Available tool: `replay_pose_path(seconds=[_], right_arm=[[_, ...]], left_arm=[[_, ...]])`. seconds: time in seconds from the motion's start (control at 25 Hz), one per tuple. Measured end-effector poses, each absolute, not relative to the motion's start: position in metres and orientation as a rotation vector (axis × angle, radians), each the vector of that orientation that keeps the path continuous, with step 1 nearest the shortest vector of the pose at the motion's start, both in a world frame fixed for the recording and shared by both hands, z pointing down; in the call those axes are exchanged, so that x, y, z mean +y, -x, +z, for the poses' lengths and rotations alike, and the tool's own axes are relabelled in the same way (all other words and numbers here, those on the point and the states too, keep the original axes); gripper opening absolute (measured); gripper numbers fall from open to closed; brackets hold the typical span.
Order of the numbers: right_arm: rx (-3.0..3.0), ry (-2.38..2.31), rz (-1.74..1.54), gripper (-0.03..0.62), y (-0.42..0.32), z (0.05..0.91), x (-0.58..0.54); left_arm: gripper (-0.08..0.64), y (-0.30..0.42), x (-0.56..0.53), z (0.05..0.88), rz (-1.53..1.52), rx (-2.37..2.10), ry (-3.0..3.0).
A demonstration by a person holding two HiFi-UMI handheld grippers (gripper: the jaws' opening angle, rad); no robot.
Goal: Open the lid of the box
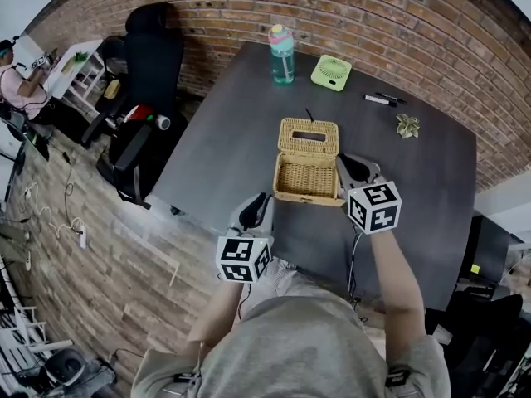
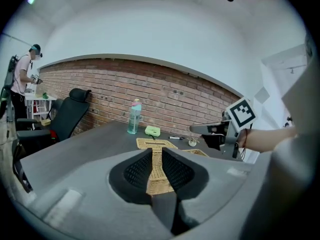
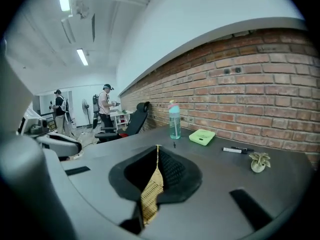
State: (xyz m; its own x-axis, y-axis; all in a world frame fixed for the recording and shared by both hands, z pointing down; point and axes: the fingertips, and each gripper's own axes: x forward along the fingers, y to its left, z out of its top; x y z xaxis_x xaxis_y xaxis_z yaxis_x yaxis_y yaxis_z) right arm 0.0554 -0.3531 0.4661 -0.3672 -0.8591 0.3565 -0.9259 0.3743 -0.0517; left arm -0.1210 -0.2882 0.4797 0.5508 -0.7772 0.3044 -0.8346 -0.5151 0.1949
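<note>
An open wicker box (image 1: 305, 180) stands mid-table, its lid (image 1: 309, 136) folded back flat behind it. My right gripper (image 1: 343, 164) is at the box's right wall. In the right gripper view its jaws (image 3: 153, 176) are nearly together, with a thin strip of wicker wall (image 3: 150, 194) pinched between the pads. My left gripper (image 1: 264, 199) is at the box's front left corner. In the left gripper view its jaws (image 2: 159, 165) stand a little apart and wicker (image 2: 158, 176) fills the gap. I see no pad pressing on it. The right gripper (image 2: 201, 129) also shows there.
At the table's far side stand a teal bottle (image 1: 282, 55), a green fan (image 1: 331, 72), two markers (image 1: 382, 99) and a small plant ornament (image 1: 407, 125). A black office chair (image 1: 153, 56) is off the table's left corner. People stand far off (image 3: 105, 104).
</note>
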Motion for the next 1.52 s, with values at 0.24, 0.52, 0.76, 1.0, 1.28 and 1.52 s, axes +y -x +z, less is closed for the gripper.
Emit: replay_pose_path(seconds=[0.24, 0.52, 0.76, 1.0, 1.28, 1.52], right_arm=[[-2.428, -1.605, 0.322, 0.003, -0.034, 0.451, -0.294], [-2.475, -1.652, 0.336, 0.003, -0.019, 0.444, -0.232], [-2.497, -1.682, 0.33, 0.003, -0.007, 0.442, -0.175], [-2.487, -1.707, 0.299, 0.003, 0.002, 0.444, -0.125], [-2.481, -1.729, 0.245, 0.003, 0.005, 0.442, -0.08], [-2.509, -1.731, 0.233, 0.003, 0.01, 0.437, -0.053]], left_arm=[[0.055, 0.125, -0.25, 0.477, 0.227, -1.336, -2.487], [0.046, 0.13, -0.204, 0.471, 0.209, -1.338, -2.509], [0.04, 0.134, -0.163, 0.467, 0.2, -1.333, -2.523], [0.037, 0.134, -0.126, 0.465, 0.191, -1.317, -2.536], [0.036, 0.129, -0.089, 0.461, 0.194, -1.297, -2.565], [0.037, 0.129, -0.062, 0.458, 0.188, -1.283, -2.574]])
